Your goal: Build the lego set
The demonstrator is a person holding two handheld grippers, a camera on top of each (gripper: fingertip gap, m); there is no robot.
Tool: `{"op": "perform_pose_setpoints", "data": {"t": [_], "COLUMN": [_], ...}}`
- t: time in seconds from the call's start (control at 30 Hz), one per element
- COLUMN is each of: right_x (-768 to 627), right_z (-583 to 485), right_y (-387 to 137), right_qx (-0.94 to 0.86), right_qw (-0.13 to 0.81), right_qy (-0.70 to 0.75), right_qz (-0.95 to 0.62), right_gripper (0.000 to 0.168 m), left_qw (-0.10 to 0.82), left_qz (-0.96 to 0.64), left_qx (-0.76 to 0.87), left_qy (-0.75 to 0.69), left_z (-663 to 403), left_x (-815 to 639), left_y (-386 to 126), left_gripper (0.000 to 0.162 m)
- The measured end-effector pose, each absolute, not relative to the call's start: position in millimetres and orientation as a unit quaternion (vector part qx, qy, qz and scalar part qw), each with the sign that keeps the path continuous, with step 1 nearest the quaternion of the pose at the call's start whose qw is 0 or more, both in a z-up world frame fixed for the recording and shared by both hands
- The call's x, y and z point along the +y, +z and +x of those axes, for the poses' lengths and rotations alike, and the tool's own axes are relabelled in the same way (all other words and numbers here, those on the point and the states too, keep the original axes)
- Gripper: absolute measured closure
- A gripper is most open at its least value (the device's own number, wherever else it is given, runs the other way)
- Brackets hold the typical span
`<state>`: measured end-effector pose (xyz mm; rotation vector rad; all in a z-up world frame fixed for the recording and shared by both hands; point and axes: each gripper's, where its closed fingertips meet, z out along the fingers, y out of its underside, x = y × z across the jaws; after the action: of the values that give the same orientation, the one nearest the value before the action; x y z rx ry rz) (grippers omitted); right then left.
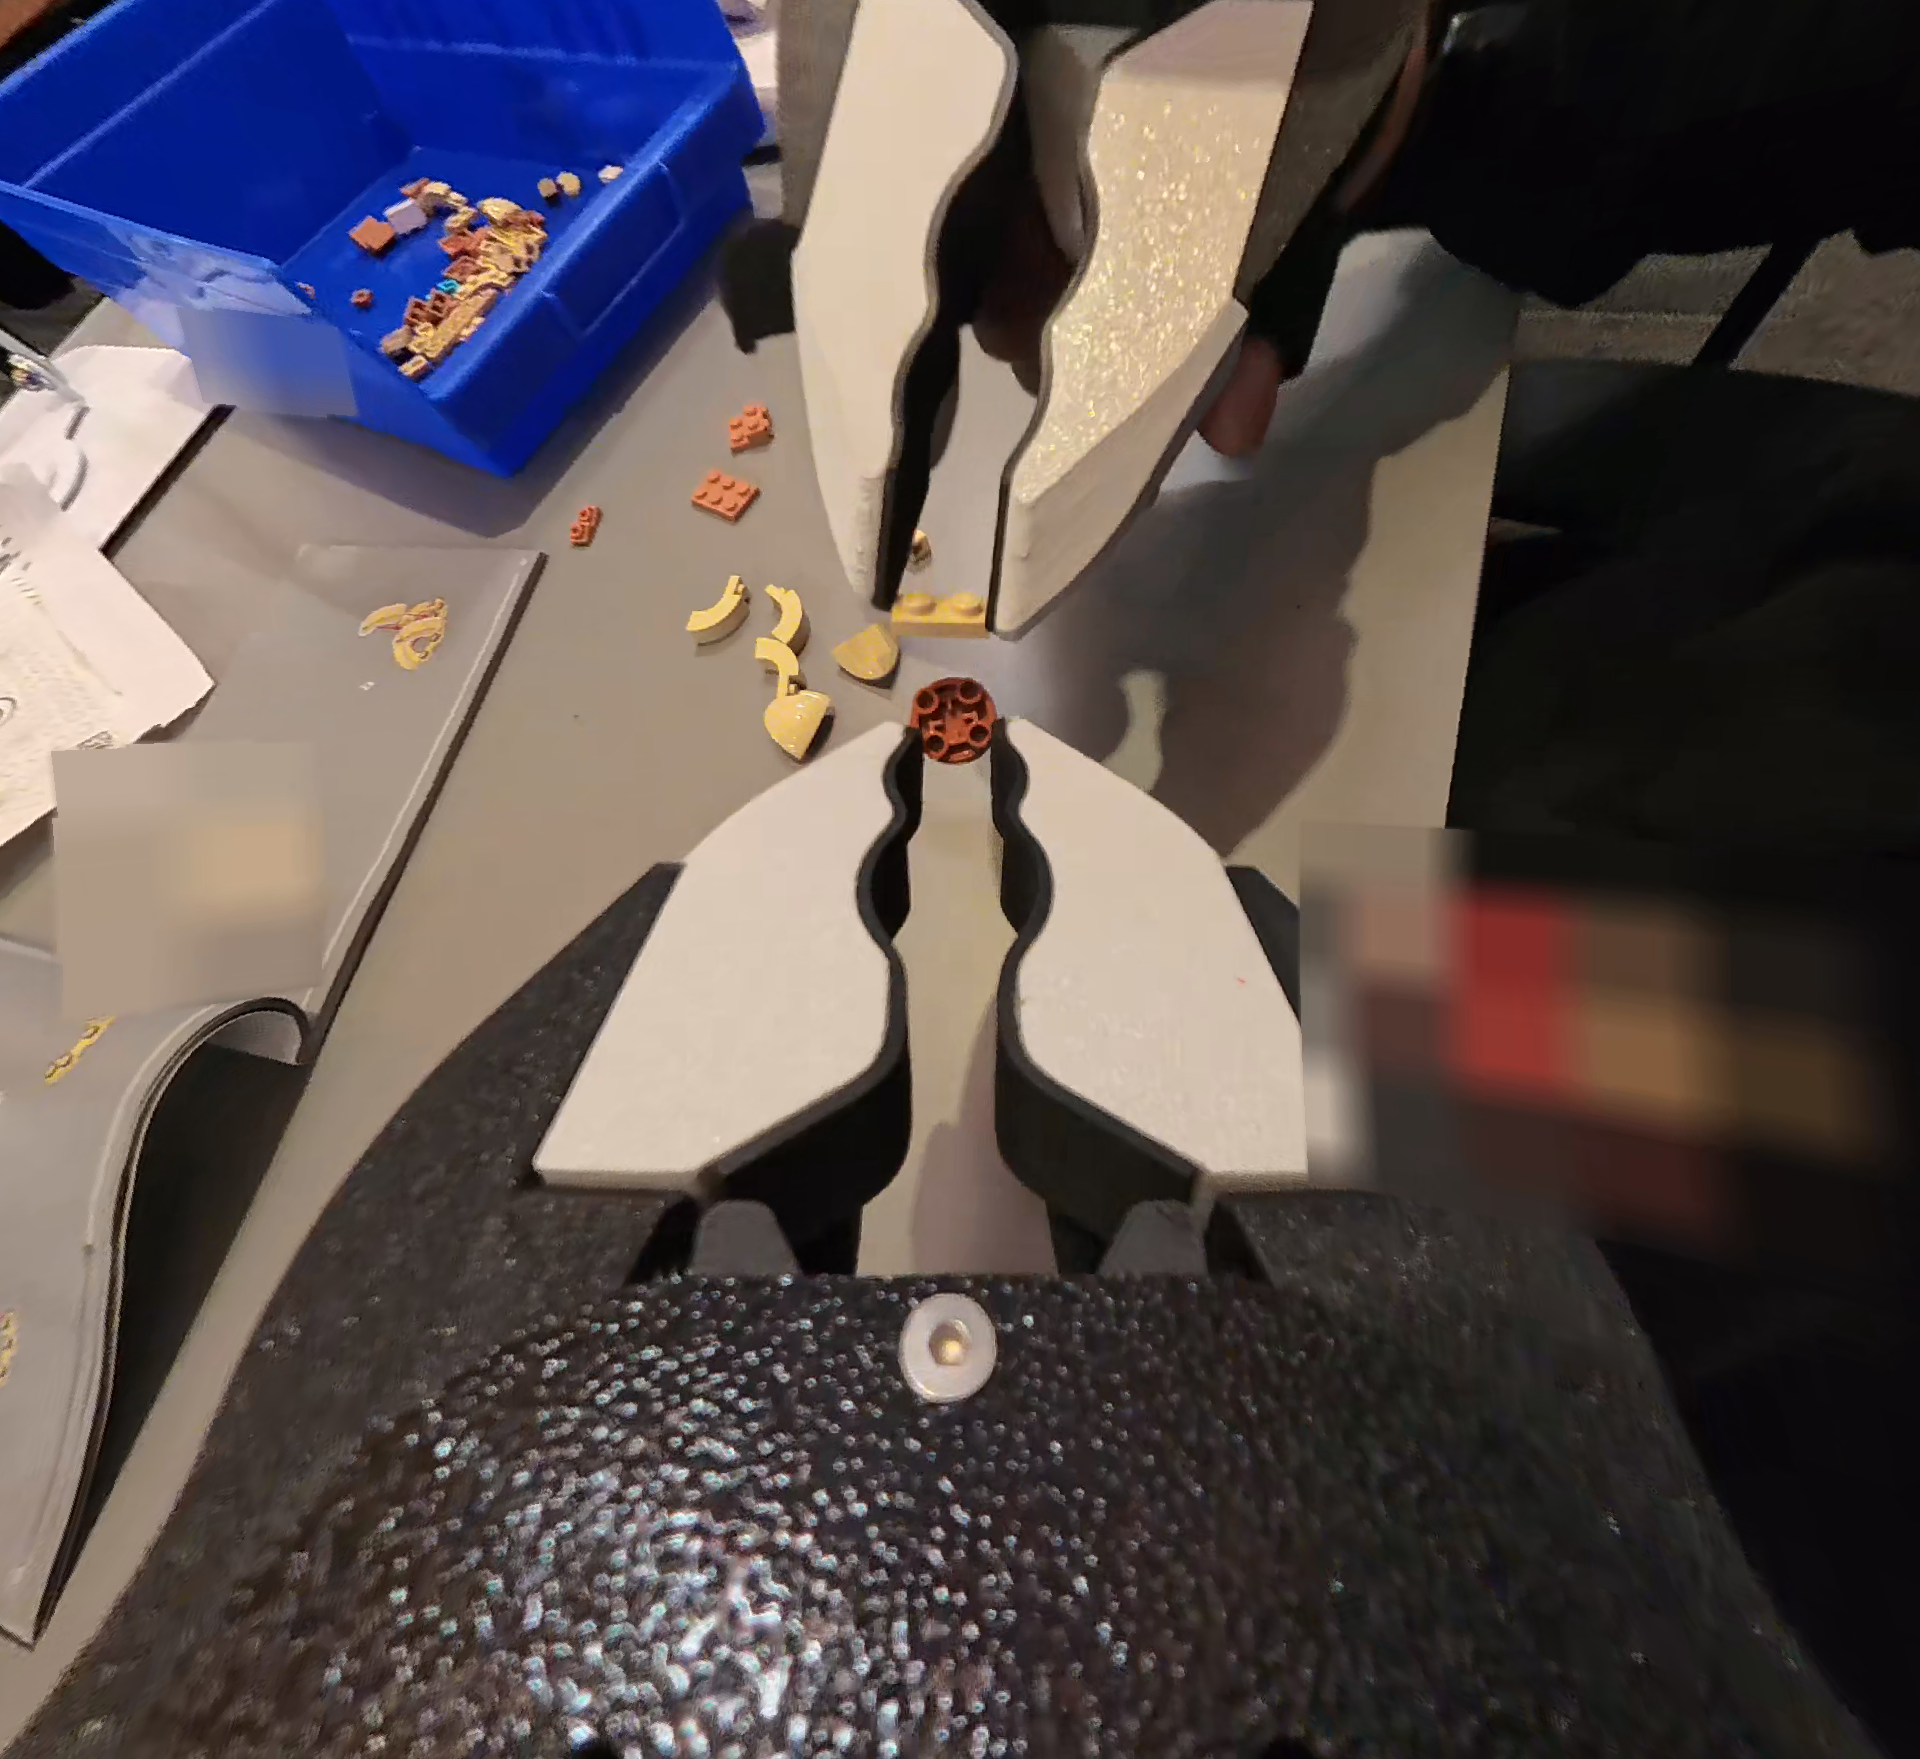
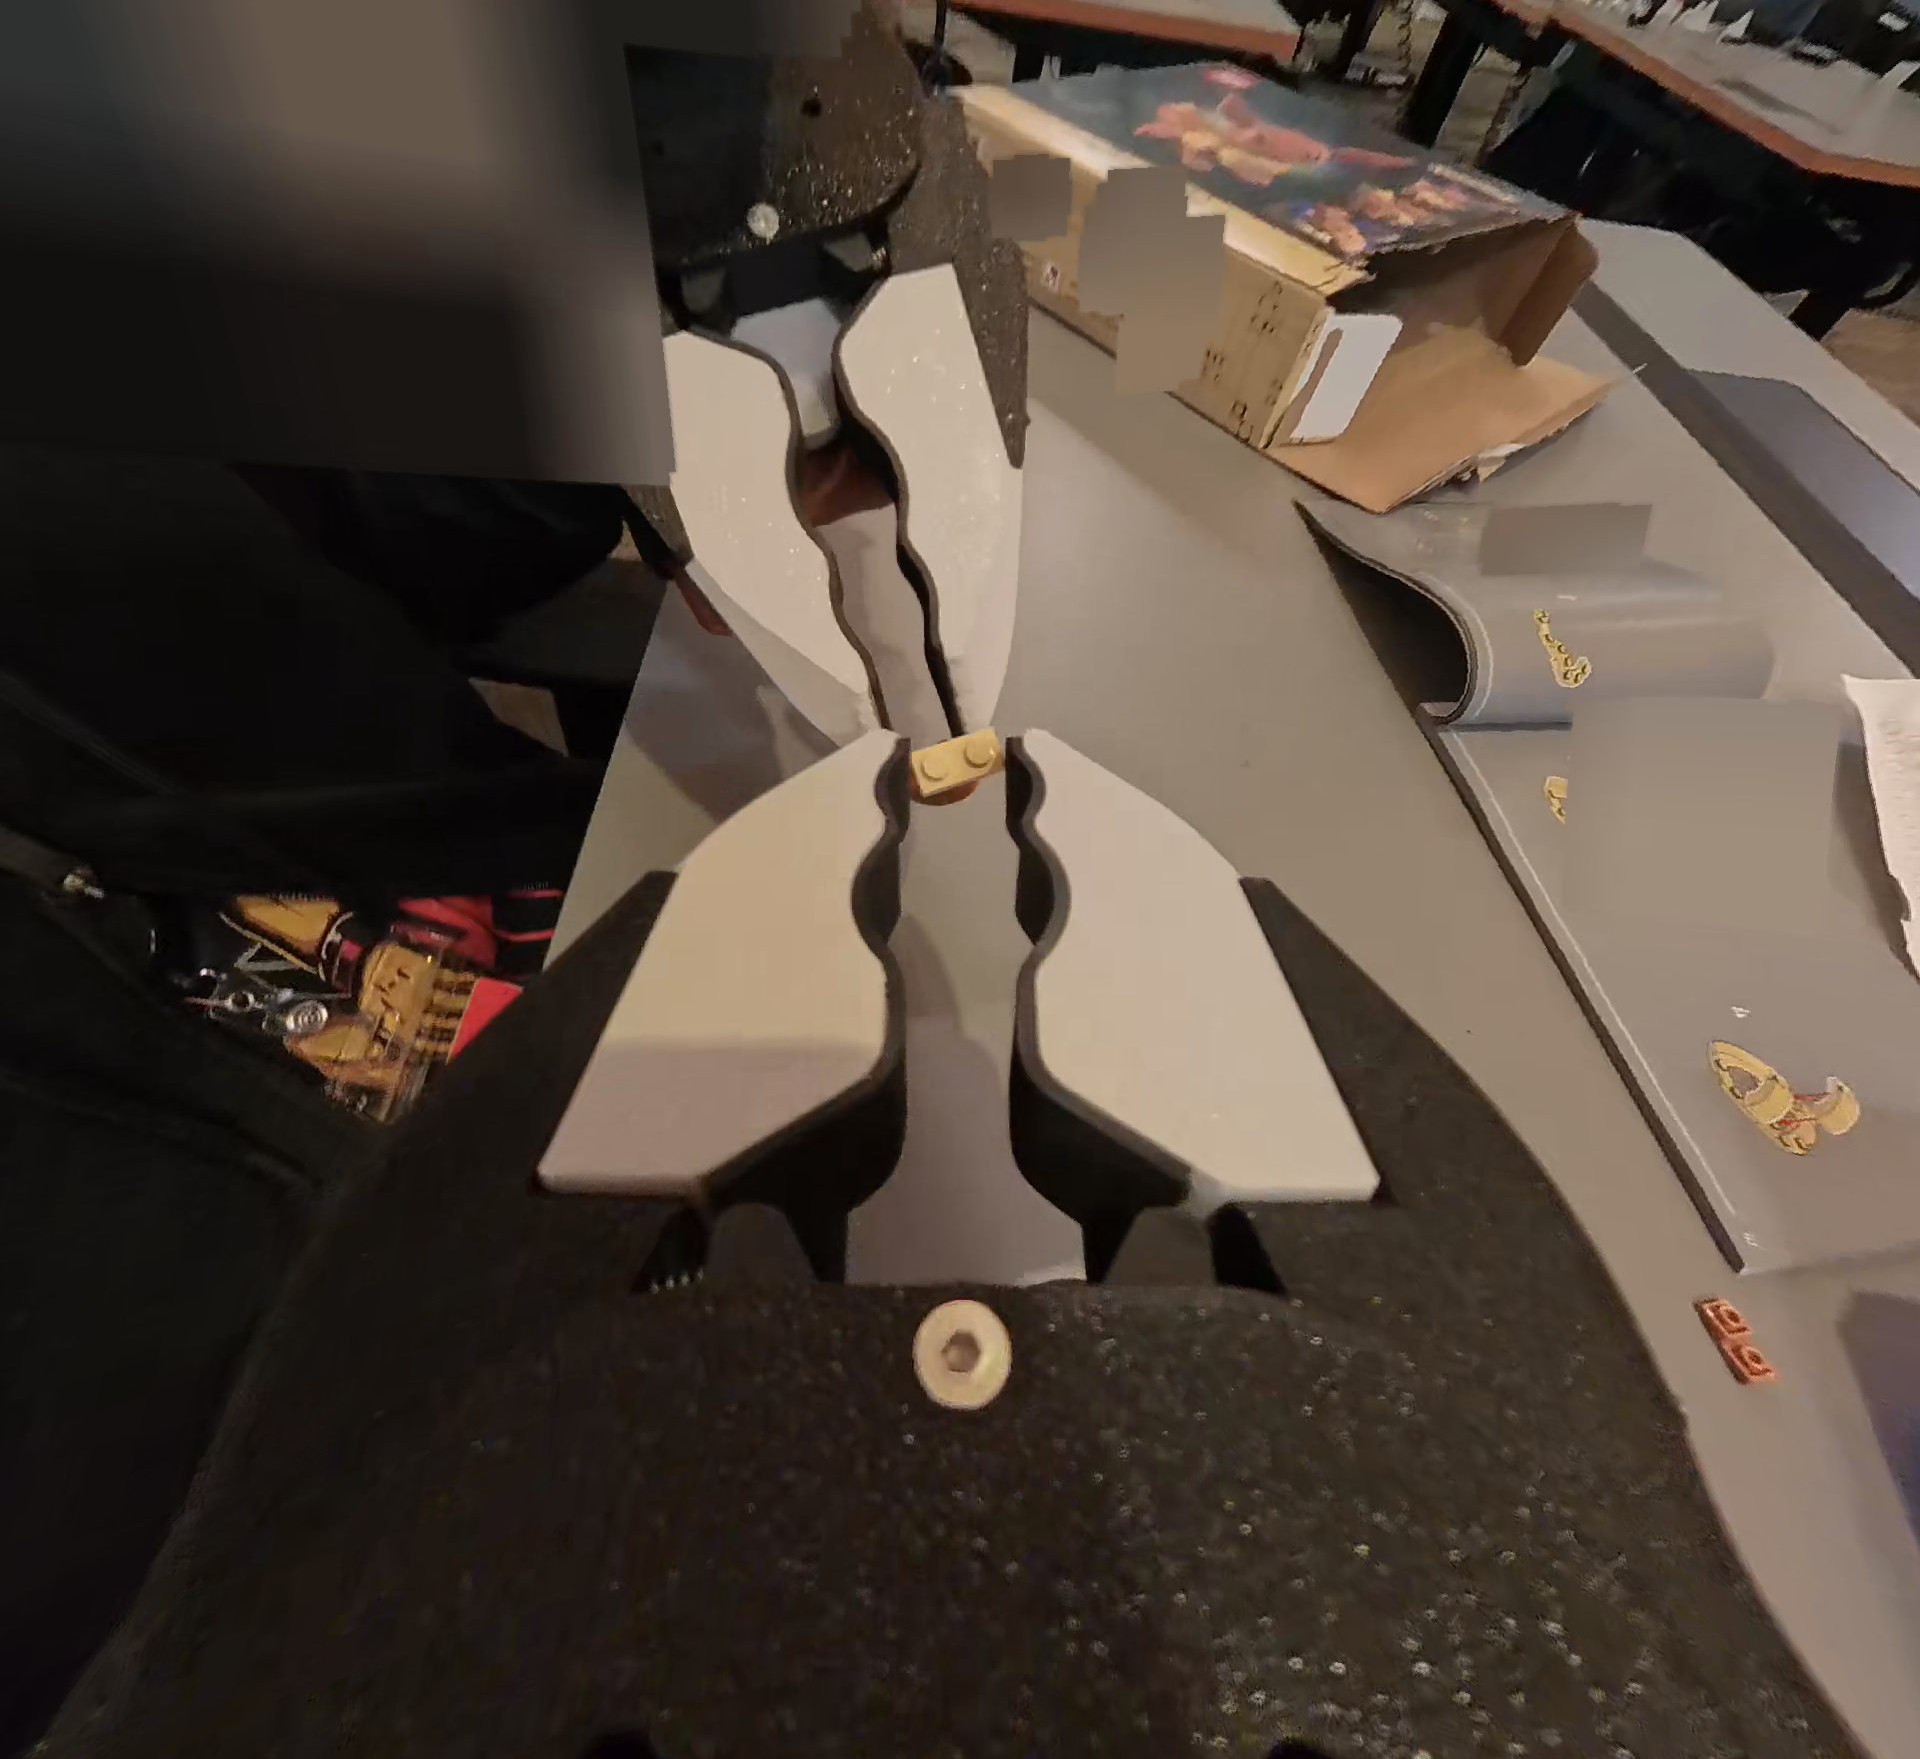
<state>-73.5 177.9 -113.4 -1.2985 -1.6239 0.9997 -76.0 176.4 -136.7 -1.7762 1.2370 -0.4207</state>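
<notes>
Left wrist view shows the left gripper (image 1: 954, 741) pinching a round brown piece (image 1: 954, 718) and, at twelve o'clock, the right gripper (image 1: 940, 613) clamping a tan plate (image 1: 940, 613); mating them needs stud alignment.

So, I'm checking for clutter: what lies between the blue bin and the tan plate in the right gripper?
In the left wrist view, three reddish-brown plates lie on the table between the blue bin and the tan plate.

Left claw (image 1: 955, 735) pinches brown round brick (image 1: 954, 719); right claw (image 1: 940, 613) grips tan plate (image 1: 940, 614).
</notes>
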Motion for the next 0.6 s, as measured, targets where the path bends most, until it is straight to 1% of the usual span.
{"op": "perform_pose_setpoints", "data": {"t": [0.17, 0.6], "right_x": [175, 174], "right_z": [-73, -79], "right_y": [-124, -133], "right_qx": [-0.679, -0.716], "right_qw": [0.367, 0.331], "right_qy": [0.370, 0.327], "right_qz": [-0.518, -0.520], "right_gripper": [0.151, 0.151], "left_qw": [0.441, 0.437], "left_qz": [-0.717, -0.716], "left_qx": [0.512, 0.514], "left_qy": [-0.171, -0.178], "left_z": [-74, -75], "left_x": [175, 173], "left_y": [-142, -144], "left_gripper": [0.150, 0.150]}}
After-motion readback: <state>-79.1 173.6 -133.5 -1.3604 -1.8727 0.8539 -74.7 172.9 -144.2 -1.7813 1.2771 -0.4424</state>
